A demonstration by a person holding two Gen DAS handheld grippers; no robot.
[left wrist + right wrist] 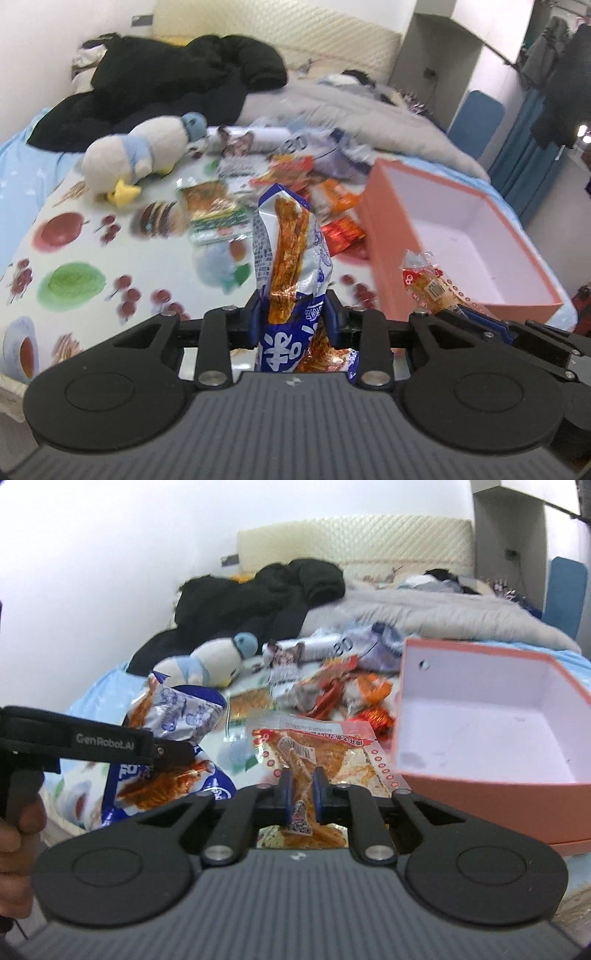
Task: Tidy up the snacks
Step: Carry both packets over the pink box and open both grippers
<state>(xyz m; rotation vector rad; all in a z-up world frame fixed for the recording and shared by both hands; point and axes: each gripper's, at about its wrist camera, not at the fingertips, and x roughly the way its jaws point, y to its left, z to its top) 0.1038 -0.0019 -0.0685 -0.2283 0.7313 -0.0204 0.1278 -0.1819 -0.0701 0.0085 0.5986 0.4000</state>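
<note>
Jaws clamp snack packets, strap (105, 738) reads GenRobot.AI

Snack pile (295, 173) blurred; box (480, 786) cut off at right

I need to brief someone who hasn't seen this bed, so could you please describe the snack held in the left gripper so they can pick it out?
Start at the open pink box on the fruit-print sheet. Left of it, lifted above the loose snack pile, the left gripper pinches a blue-and-silver packet. Unlike the red-edged clear packet in the right gripper, it is tall, with white characters and a window showing orange strips.
</note>
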